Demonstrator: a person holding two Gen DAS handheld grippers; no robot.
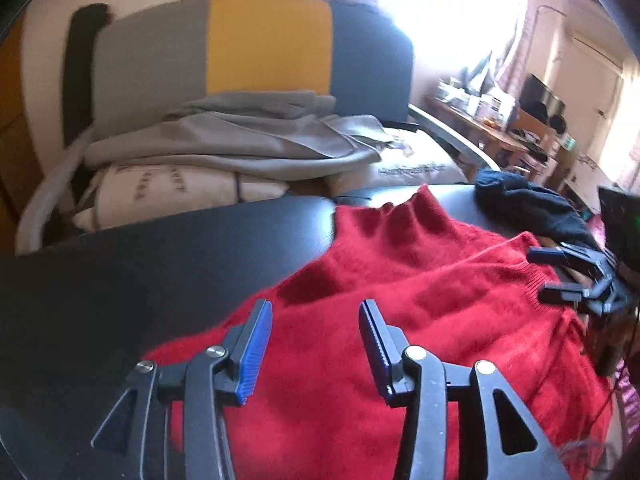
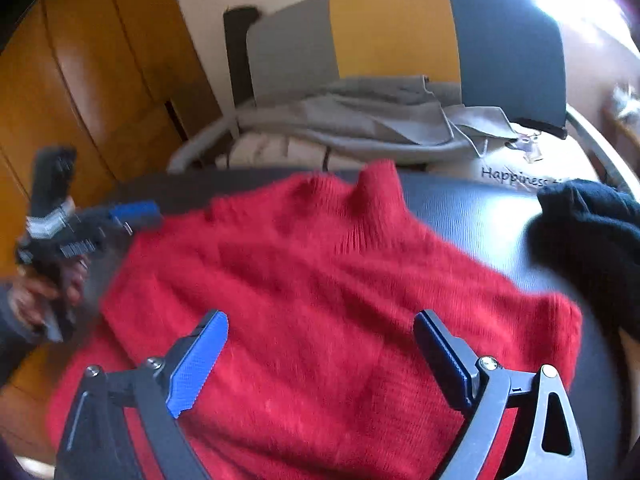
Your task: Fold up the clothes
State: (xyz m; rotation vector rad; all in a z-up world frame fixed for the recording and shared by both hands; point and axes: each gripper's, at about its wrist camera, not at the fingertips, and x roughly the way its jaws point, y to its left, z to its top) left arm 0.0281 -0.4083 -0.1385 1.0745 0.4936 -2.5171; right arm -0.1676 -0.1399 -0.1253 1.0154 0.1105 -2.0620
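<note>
A fluffy red sweater point(image 1: 404, 300) lies spread on the black table point(image 1: 160, 256), its collar point(image 1: 412, 204) pointing toward the far edge. My left gripper point(image 1: 316, 320) hovers open over the sweater's near left part, nothing between its blue pads. In the right wrist view the same red sweater point(image 2: 312, 280) fills the middle, and my right gripper point(image 2: 320, 332) stands wide open above it. The right gripper also shows in the left wrist view at the sweater's right edge point(image 1: 560, 276). The left gripper point(image 2: 100, 228) appears blurred at the sweater's left edge, held by a hand point(image 2: 44, 292).
A dark navy garment point(image 2: 588, 236) lies bunched at the table's far right. Behind the table stands a chair point(image 1: 256, 48) with a grey, yellow and navy back, piled with grey clothes point(image 1: 240, 132) on printed cushions. A wooden wardrobe point(image 2: 80, 80) rises at the left.
</note>
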